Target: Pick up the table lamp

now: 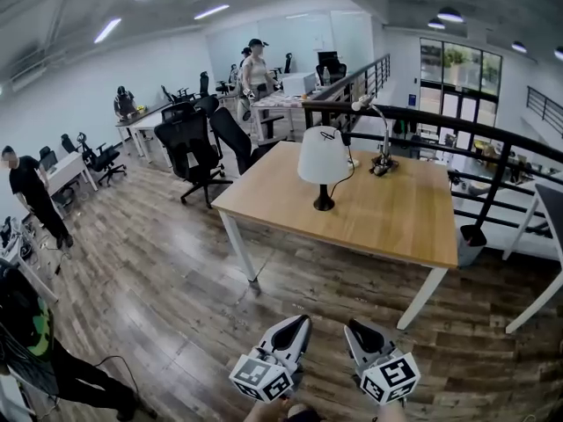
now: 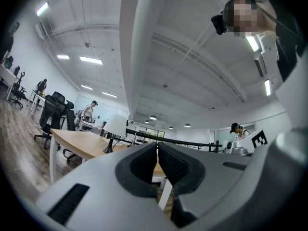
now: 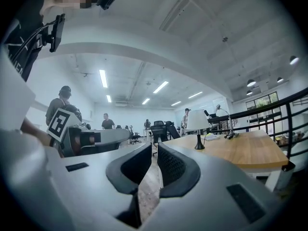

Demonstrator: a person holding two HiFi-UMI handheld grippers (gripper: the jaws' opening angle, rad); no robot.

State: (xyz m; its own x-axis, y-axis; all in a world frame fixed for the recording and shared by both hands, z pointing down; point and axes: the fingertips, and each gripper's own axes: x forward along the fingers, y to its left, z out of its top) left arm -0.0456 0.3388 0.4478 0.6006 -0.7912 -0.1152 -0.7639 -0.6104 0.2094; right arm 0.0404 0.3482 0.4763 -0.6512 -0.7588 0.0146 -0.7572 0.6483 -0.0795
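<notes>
The left gripper [image 1: 302,322] and right gripper [image 1: 351,326] are held low, side by side at the near edge, pointing roughly level toward the far wooden table [image 1: 400,222]. Each has its jaws pressed together with nothing between them. Their marker cubes [image 1: 261,378] show black-and-white square patterns. The table lamp [image 1: 322,163] stands upright on the table's left part, well apart from both grippers.

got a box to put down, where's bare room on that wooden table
The wooden table is bare along its near edge and across its right half, between the table lamp and the right-hand corner. The left corner is free too. The far edge behind the lamp is busier: a gooseneck lamp stands there.
</notes>
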